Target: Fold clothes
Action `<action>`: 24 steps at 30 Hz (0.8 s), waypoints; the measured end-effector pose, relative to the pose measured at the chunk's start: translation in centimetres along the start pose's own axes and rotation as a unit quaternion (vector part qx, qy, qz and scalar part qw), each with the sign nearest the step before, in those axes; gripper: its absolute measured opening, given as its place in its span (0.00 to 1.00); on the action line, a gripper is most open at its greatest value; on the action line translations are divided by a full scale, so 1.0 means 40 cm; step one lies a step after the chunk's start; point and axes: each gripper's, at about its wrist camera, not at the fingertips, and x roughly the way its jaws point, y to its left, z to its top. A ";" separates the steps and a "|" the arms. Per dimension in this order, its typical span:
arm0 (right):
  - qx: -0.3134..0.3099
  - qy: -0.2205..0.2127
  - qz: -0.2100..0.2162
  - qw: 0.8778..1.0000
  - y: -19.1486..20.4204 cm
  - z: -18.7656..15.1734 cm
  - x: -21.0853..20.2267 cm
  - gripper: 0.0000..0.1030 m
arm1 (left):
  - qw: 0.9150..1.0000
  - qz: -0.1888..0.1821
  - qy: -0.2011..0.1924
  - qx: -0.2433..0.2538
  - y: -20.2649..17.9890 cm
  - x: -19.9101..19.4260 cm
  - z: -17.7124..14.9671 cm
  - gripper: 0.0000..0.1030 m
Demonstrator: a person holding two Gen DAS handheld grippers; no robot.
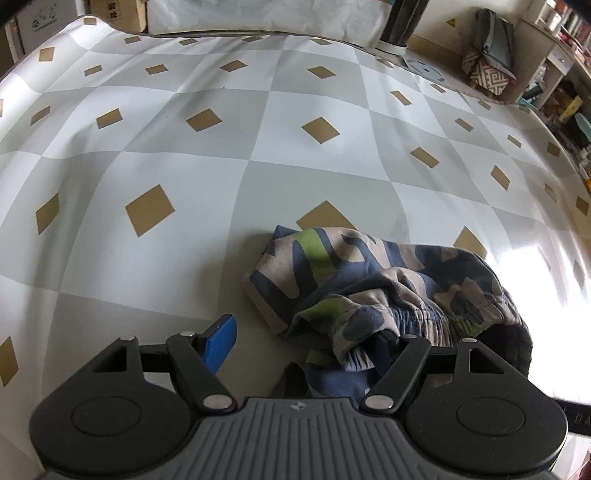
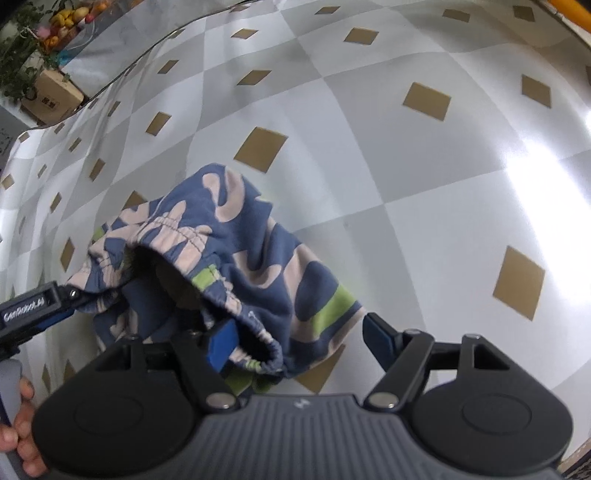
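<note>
my left gripper (image 1: 303, 338) and right gripper (image 2: 295, 341) both spread wide, each straddling elastic waistband of patterned shorts (image 1: 376, 280), pads not pressing cloth. shorts lie crumpled near me on checkered tablecloth (image 1: 184, 147). step, as i judge: taking hold at waistband. next: clamp both ends, lift, spread flat. cardboard boxes (image 1: 110, 11) far left, shelves (image 1: 565, 88) far right.

Patterned shorts (image 2: 236, 258) lie bunched on the checkered tablecloth (image 2: 424, 177), their waistband between the right tool's (image 2: 299, 339) spread jaws.
</note>
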 end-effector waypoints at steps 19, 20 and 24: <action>-0.013 0.002 -0.042 0.999 0.003 -0.008 0.031 0.70 | 1.000 0.022 -0.001 0.008 -0.016 0.036 -0.012 0.71; -0.016 -0.004 -0.052 0.999 0.004 -0.008 0.029 0.69 | 1.000 0.025 -0.004 0.008 -0.016 0.036 -0.012 0.71; -0.023 -0.058 -0.101 0.993 0.000 -0.001 -0.003 0.69 | 0.999 0.044 -0.016 -0.011 0.004 0.030 -0.006 0.71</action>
